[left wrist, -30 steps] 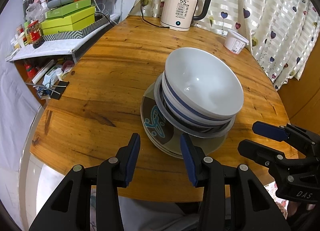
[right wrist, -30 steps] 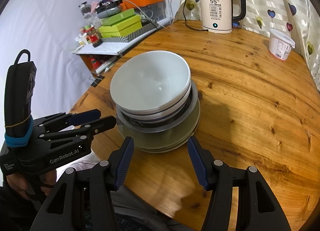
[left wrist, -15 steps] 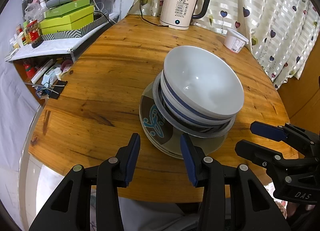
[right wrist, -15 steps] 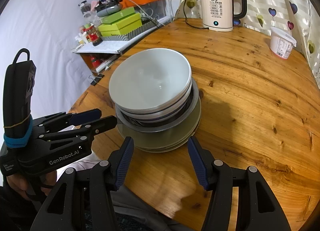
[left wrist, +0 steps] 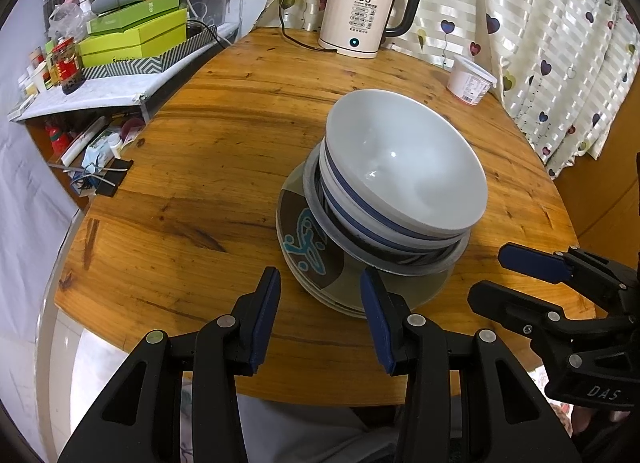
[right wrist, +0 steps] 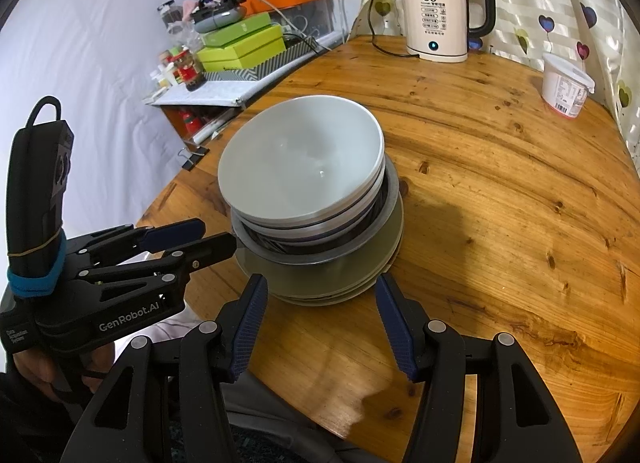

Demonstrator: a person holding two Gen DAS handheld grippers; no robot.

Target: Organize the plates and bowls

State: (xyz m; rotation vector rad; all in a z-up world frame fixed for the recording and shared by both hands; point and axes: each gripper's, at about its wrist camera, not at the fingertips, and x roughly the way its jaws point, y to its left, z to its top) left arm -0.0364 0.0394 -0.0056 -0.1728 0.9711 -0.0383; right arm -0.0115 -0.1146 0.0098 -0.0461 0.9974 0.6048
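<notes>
A stack of dishes stands near the front edge of a round wooden table. On top is a white bowl with a blue band, nested in other bowls, on a grey-rimmed dish, over patterned plates. The top bowl and plates also show in the right wrist view. My left gripper is open and empty, just in front of the plates' rim. My right gripper is open and empty, also just in front of the stack. Each gripper shows in the other's view, the right and the left.
A cream electric kettle with its cord stands at the table's far edge. A white plastic tub sits at the far right by the heart-print curtain. A cluttered shelf with green boxes stands left of the table.
Both grippers have crept slightly closer to the stack and stay open. The stack has not moved.
</notes>
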